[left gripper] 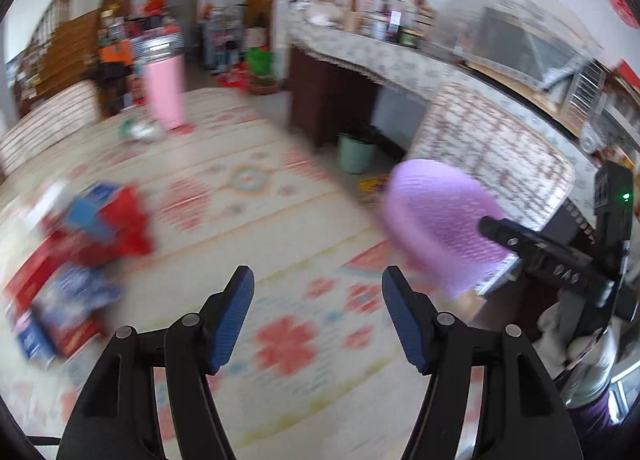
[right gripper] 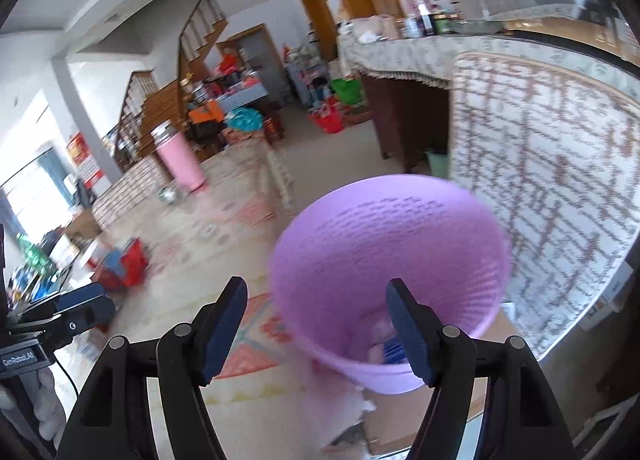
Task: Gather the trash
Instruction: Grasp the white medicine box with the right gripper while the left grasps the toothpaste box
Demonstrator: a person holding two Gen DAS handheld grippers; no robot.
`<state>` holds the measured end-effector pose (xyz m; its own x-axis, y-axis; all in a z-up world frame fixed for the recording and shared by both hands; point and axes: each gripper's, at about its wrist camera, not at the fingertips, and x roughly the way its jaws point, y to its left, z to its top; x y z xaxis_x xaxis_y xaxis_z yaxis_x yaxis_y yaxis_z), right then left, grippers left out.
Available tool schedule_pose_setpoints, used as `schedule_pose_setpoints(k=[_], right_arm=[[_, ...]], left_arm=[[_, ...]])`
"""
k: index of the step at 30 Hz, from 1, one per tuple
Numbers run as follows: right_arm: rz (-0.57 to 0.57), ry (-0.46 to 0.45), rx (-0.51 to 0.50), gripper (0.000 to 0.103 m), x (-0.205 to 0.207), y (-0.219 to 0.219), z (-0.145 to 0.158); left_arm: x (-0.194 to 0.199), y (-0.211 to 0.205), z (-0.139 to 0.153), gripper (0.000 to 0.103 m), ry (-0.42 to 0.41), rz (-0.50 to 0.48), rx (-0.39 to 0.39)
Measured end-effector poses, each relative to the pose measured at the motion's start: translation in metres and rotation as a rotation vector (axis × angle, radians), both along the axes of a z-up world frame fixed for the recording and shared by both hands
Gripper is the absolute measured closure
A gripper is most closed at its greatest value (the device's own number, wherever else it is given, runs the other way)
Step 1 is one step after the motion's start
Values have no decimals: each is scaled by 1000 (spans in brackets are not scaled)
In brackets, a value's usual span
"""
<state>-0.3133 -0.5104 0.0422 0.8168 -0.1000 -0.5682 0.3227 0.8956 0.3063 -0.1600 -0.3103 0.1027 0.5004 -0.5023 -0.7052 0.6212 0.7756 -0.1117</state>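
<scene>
— What colours sit on the cloth-covered table (left gripper: 280,228)?
— Cream ground with coral-red flowers, pale yellow stripes and blue specks.
— And the perforated plastic wastebasket (right gripper: 384,260)?
— Lilac all over — something pale pink and blue inside.
— The rest?
— A pink tall tumbler (left gripper: 164,92), red-and-blue crumpled packets (left gripper: 100,220), blue-padded black gripper fingers (left gripper: 236,312).

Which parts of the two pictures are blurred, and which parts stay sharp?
Left wrist view: the red and blue packages and the purple basket are smeared by motion blur; the left gripper is sharp. Right wrist view: the basket rim is softly blurred; the right gripper and far staircase are clearer.
</scene>
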Motion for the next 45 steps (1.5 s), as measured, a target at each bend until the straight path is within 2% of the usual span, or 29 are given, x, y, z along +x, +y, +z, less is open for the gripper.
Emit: schedule_pose_setpoints(k=[5,9,13,17,24,26,30,37,39,41,43,45], right_arm=[[115,19,2,26,22,50,-2],[219,46,2,24,42,96,-5],[331,75,15,20,65,148,-10],[434,107,16,18,89,199,-15],[544,166,-23,15,129,264,-30],[564,181,-35,15,140,279,-35],[588,213,-68,15,162,306,-48],[586,228,-88,15,177,326,-56],[582,229,-109,15,179,331,-57],[572,233,-125,15,181,335,-59],[565,237,-125,15,181,333,-59],[557,243,-127,22,180,332,-60]], left_arm=[[12,94,-3,37,-14,198,26],[31,175,-10,32,-14,412,36],[52,225,-23,27,21,535,44],[78,249,-39,26,82,556,29],[114,245,-62,25,126,561,50],[117,244,-64,19,129,561,40],[127,248,-71,19,161,563,20],[128,254,-78,19,194,557,-31],[126,255,-78,27,202,546,-53],[123,257,-77,46,227,522,-99],[121,258,-76,53,229,520,-112],[116,258,-74,55,224,522,-115]])
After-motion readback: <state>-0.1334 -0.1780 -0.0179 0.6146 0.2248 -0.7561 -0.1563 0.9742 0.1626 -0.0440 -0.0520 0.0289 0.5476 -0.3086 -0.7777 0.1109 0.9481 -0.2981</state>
